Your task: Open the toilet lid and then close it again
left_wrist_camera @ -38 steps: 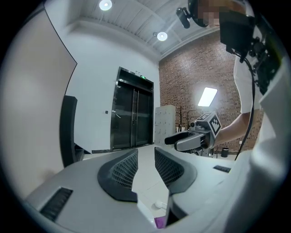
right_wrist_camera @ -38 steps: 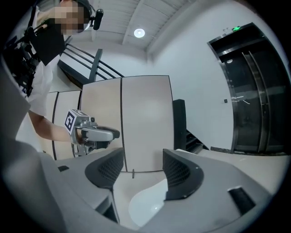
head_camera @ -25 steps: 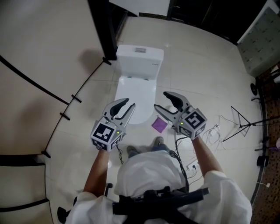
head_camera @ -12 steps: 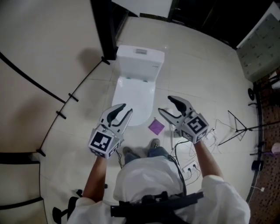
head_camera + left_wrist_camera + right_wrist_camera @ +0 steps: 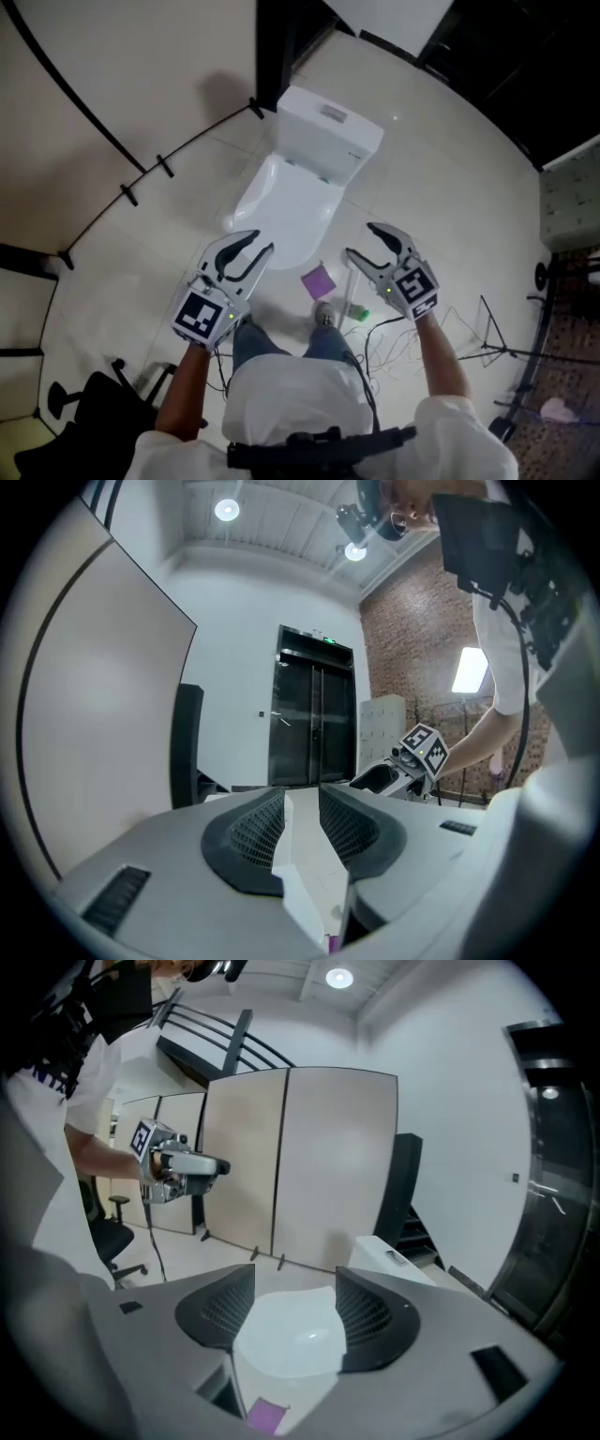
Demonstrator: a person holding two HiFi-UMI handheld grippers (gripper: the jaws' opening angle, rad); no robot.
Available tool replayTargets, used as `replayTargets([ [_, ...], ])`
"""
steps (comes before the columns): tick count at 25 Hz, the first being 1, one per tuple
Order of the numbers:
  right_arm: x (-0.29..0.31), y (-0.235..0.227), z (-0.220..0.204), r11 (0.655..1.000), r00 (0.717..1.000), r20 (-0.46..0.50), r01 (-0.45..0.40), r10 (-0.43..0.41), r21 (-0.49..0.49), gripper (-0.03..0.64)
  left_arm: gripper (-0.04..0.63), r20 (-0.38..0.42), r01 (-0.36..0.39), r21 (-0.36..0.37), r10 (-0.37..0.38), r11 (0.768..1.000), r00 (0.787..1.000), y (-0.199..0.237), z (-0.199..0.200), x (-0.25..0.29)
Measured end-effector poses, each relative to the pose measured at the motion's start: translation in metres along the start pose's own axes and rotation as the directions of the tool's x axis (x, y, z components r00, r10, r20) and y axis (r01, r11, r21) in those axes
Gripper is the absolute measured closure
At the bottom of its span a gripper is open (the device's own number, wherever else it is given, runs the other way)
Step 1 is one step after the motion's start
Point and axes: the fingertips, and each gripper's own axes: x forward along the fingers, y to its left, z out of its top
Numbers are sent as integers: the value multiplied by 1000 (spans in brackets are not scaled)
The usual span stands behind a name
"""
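Toilet lid (image 5: 286,202) lies shut, long axis running from tank (image 5: 328,131) toward the grippers. The left gripper (image 5: 262,242), at the front rim, looks nearer, the right gripper (image 5: 360,239) off to the side — both with jaws apart, empty.

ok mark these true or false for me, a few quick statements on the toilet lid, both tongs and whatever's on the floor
1. The toilet lid is down. True.
2. The right tongs are clamped on the lid. False: their jaws stand apart with nothing between them, off to the side of the lid.
3. A purple square lies on the floor by the lid's front end. True.
4. The left tongs hold the purple square. False: they are open and empty, and the square lies on the floor between the two tongs.
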Motion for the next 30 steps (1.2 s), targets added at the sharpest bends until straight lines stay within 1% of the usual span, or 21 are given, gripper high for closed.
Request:
replayTargets([
  [3, 2, -16, -37, 986, 992, -53, -120, 114, -118, 341, 487, -38, -101, -21, 100, 995, 994, -12, -21, 25],
  [4, 4, -22, -50, 973, 985, -78, -163, 152, -161, 341, 488, -45, -140, -36, 138, 990, 989, -15, -31, 34],
  [6, 13, -37, -75, 933, 967, -146, -243, 210, -267, 341, 487, -59, -217, -79, 212, 973, 975, -16, -51, 51],
  [8, 26, -45, -102, 880, 952, -189, -296, 241, -371, 341, 487, -97, -259, -95, 251, 961, 963, -16, -73, 65],
  [10, 42, -50, -134, 817, 944, -213, -327, 253, -475, 341, 488, -130, -286, -83, 274, 955, 953, -17, -95, 77],
  [12, 63, -47, -170, 736, 930, -258, -366, 263, -570, 339, 487, -140, -311, -82, 298, 947, 944, -16, -118, 86],
  [14, 88, -35, -209, 653, 913, -300, -407, 276, -638, 339, 488, -146, -333, -89, 318, 939, 937, -14, -147, 89],
  [17, 126, -10, -266, 549, 886, -342, -463, 314, -696, 339, 486, -165, -339, -66, 325, 938, 931, -14, -195, 93],
  [20, 165, 11, -320, 461, 863, -381, -501, 332, -733, 339, 487, -231, -322, -29, 307, 946, 923, -21, -253, 97],
  [22, 193, 21, -348, 425, 857, -397, -509, 328, -748, 339, 486, -276, -315, -28, 295, 949, 915, -28, -292, 100],
  [25, 226, 32, -381, 380, 851, -414, -517, 323, -767, 339, 487, -302, -313, -57, 282, 948, 911, -38, -337, 105],
  [28, 244, 41, -407, 322, 835, -440, -538, 329, -779, 339, 487, -308, -327, -84, 287, 941, 907, -42, -363, 105],
  [30, 252, 46, -414, 298, 834, -438, -535, 335, -791, 339, 486, -300, -347, -97, 305, 933, 904, -41, -370, 103],
])
